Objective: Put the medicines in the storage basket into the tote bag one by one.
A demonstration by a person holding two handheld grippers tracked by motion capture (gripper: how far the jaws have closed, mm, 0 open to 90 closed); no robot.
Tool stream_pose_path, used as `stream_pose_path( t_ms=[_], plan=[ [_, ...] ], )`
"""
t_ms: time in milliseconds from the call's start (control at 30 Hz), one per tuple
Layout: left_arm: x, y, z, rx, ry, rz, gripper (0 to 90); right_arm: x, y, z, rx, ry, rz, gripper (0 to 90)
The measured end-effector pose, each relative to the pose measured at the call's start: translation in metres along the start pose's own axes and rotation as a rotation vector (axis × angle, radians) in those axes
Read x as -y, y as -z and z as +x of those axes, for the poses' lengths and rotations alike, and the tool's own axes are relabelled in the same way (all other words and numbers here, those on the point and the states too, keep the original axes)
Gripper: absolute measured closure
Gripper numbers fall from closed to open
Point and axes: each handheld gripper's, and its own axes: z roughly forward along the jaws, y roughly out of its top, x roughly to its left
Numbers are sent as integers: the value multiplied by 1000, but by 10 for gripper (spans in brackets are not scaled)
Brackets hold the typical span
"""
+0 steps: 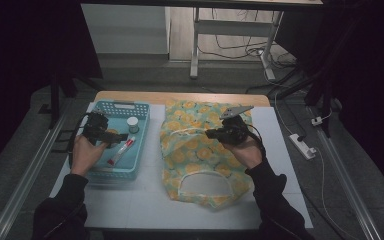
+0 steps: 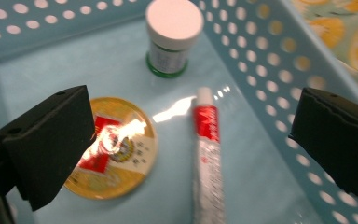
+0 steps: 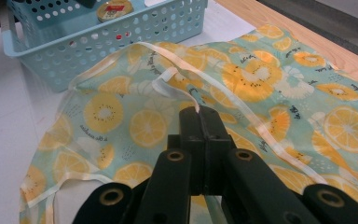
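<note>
A light blue perforated basket point(image 1: 122, 106) stands on the left of the white mat. It holds a round gold tin point(image 2: 116, 149), a red and white tube point(image 2: 207, 149) and a white-capped jar point(image 2: 173, 35). My left gripper point(image 1: 116, 140) hovers inside the basket with its jaws wide open, the tin and the tube lying between and below them point(image 2: 196, 140). A lemon-print fabric bag point(image 1: 200, 155) lies flat in the middle. My right gripper point(image 1: 209, 133) rests over its upper part, shut on the bag's white strap point(image 3: 172, 77), which runs out from the closed tips point(image 3: 199, 112).
The white mat point(image 1: 145, 200) covers a wooden table whose far edge point(image 1: 180, 97) shows behind the bag. The bag's mouth point(image 1: 204, 184) faces the front edge. The basket point(image 3: 121, 42) sits close to the bag's left side. A power strip point(image 1: 302, 146) lies on the floor to the right.
</note>
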Motion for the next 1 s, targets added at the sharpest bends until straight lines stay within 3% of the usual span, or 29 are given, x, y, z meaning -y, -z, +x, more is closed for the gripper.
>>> stream_pose_path(
  t_ms=[300,500,933,1000],
  plan=[
    [-3,-18,21,-51,20,50,0,0,-1,0,-2,2,2,900],
    [-4,-30,30,-52,26,91,0,0,-2,0,-4,2,5,899],
    [-10,-45,30,-117,-56,190,0,0,-3,1,-10,5,8,899],
    [-10,-47,30,-104,-53,212,0,1,-3,1,-10,4,8,899]
  ],
)
